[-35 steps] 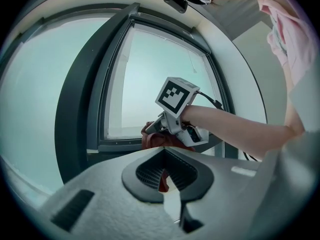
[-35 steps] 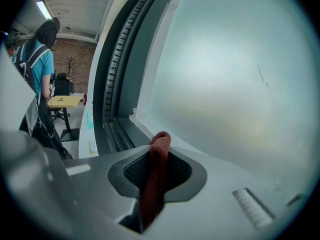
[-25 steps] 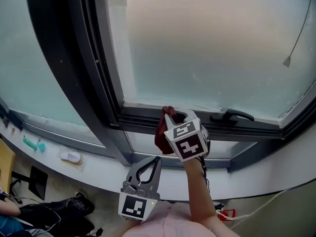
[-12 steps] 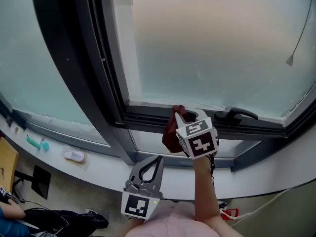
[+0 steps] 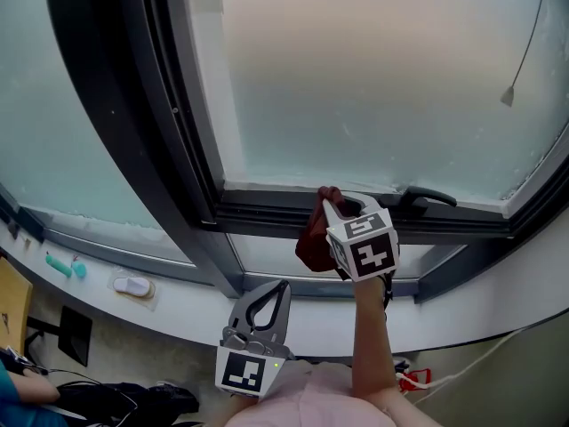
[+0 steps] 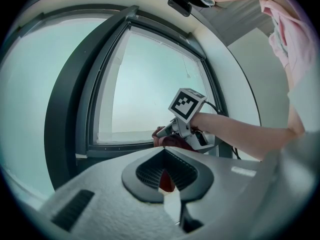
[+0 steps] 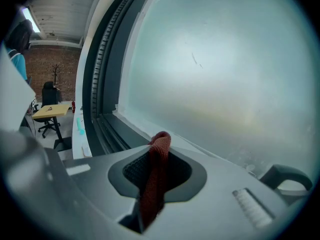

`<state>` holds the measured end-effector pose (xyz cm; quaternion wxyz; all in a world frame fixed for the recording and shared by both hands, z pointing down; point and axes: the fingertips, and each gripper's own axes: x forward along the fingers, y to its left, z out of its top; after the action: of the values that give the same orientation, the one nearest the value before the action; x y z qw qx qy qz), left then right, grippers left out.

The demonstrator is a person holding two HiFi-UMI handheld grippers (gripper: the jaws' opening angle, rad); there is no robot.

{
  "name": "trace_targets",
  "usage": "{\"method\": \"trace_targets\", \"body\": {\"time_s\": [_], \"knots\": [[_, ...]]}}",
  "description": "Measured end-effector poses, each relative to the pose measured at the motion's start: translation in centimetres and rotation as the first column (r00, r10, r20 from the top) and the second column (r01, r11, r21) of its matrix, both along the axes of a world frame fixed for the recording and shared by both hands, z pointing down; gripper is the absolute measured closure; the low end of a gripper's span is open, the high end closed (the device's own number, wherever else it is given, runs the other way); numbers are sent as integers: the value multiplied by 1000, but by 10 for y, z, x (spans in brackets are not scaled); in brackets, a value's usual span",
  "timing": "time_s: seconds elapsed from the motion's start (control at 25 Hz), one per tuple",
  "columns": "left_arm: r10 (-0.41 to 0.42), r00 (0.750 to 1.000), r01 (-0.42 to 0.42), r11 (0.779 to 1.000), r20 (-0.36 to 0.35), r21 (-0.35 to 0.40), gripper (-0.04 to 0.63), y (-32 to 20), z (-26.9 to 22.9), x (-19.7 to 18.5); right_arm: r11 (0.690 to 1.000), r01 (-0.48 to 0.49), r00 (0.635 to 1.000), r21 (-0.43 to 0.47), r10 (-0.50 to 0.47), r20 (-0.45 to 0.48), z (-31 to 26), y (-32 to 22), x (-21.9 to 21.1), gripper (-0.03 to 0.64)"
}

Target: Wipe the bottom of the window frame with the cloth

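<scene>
My right gripper [image 5: 331, 199] is shut on a dark red cloth [image 5: 315, 238], whose top bunch presses against the bottom rail of the dark window frame [image 5: 258, 205]. The rest of the cloth hangs below the jaws. In the right gripper view the cloth [image 7: 154, 176] runs between the closed jaws with its tip sticking up, frosted glass just beyond. My left gripper [image 5: 267, 302] hangs low near the body, shut and holding nothing. From the left gripper view the right gripper [image 6: 172, 131] and red cloth [image 6: 172, 141] show at the frame's bottom.
A black window handle [image 5: 428, 195] lies on the frame just right of the cloth. A white sill [image 5: 178, 305] runs below, with a white object [image 5: 132, 285] and a teal item [image 5: 64, 267] at the left. Red and white cables [image 5: 418, 380] lie on the floor.
My right gripper and the cloth slid to the right along the bottom rail, closer to the black handle. The left gripper stayed put.
</scene>
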<state>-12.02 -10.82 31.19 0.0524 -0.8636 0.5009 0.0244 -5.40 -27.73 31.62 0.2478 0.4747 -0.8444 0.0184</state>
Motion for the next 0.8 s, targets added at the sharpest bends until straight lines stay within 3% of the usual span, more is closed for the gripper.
{"method": "trace_targets", "body": {"time_s": [0.8], "knots": [[24,999,-24,1000,-22,-11,595,6,-1,11,997,-74,996,-3,74,47,0,0,44,558]]}}
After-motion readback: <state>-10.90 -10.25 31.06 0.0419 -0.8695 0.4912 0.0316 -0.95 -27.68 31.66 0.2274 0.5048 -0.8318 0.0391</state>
